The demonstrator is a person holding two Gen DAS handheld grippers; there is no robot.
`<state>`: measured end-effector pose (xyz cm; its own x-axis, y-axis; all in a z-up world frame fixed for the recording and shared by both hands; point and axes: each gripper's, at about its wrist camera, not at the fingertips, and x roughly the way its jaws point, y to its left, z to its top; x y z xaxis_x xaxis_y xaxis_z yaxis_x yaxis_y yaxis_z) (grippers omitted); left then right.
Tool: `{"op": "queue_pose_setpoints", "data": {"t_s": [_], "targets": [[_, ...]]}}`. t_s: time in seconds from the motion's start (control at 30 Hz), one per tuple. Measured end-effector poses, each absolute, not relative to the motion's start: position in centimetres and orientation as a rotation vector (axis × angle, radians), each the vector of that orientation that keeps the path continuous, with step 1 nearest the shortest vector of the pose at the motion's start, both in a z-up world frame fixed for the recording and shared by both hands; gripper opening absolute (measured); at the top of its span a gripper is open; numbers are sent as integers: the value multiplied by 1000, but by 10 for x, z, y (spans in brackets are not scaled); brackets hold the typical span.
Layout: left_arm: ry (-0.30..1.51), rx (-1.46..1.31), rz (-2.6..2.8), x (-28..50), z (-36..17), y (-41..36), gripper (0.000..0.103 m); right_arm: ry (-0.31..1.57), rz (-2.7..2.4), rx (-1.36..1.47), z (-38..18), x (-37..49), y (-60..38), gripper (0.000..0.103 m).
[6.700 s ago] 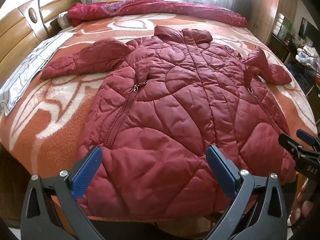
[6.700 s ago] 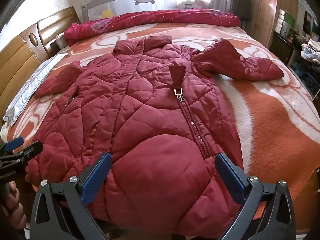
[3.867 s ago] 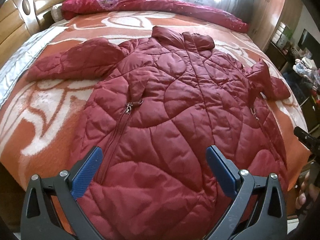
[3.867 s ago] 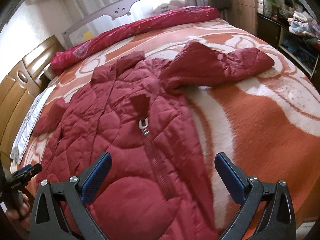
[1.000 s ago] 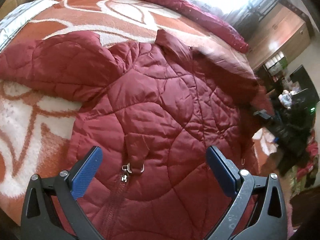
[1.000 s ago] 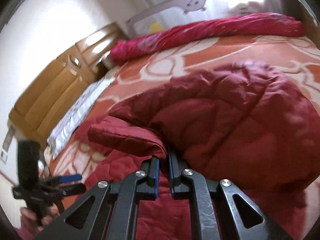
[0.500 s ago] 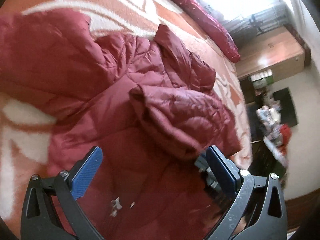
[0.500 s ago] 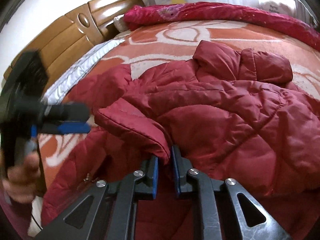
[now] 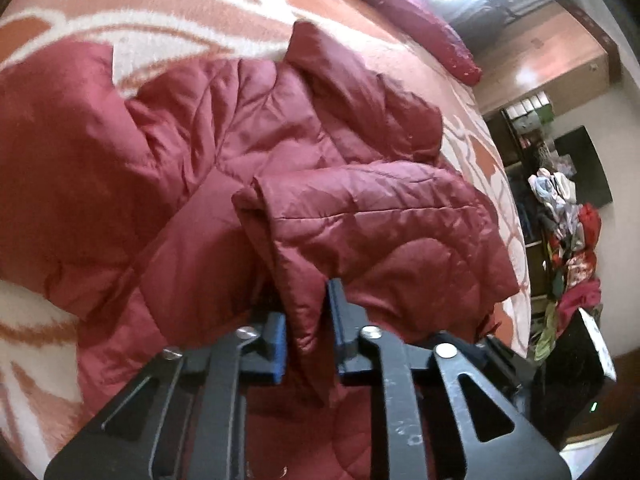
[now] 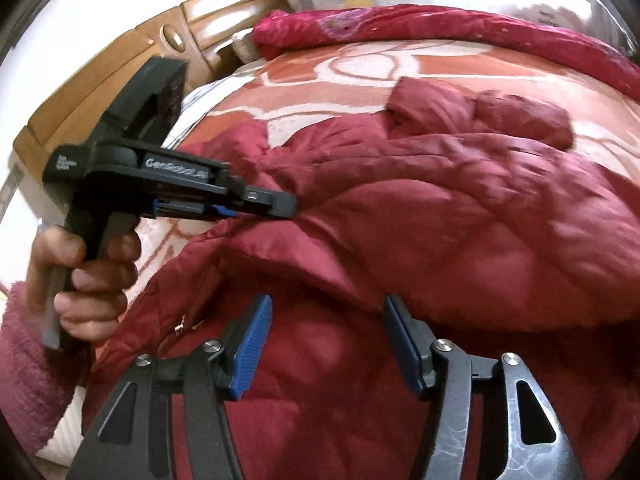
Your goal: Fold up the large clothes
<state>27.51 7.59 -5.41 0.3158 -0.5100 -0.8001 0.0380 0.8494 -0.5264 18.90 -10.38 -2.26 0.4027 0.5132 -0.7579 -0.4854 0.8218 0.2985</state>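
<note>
Here, on the bed (image 9: 240, 4), our left gripper (image 9: 306, 334) had clenched its jaws on the folded-in sleeve cuff (image 9: 296, 280) of the soft, puffy, slippery red jacket (image 10: 440, 220), best pinched at edges, while our right gripper (image 10: 326, 344) had just been opening, jaws released and empty.

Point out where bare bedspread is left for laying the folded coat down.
Bare blanket shows between the jacket collar and the rolled quilt, and left of the sleeve toward the headboard. The middle is crowded: folded sleeve, left gripper, right gripper.
</note>
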Motion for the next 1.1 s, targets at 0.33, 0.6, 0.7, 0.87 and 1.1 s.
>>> {"op": "queue_pose_setpoints", "data": {"t_s": [0.33, 0.6, 0.7, 0.87, 1.1], "targets": [[1081, -143, -253, 282, -23, 76, 10, 834, 310, 212, 12, 205, -227, 61], [1092, -129, -86, 271, -37, 72, 22, 1013, 232, 176, -44, 244, -238, 61], [1011, -186, -85, 251, -11, 77, 21, 1010, 220, 147, -49, 242, -233, 63], [978, -204, -194, 243, 3, 57, 22, 1009, 211, 125, -52, 241, -228, 67], [971, -236, -136, 240, 12, 60, 22, 1016, 211, 104, -56, 244, -223, 68]]}}
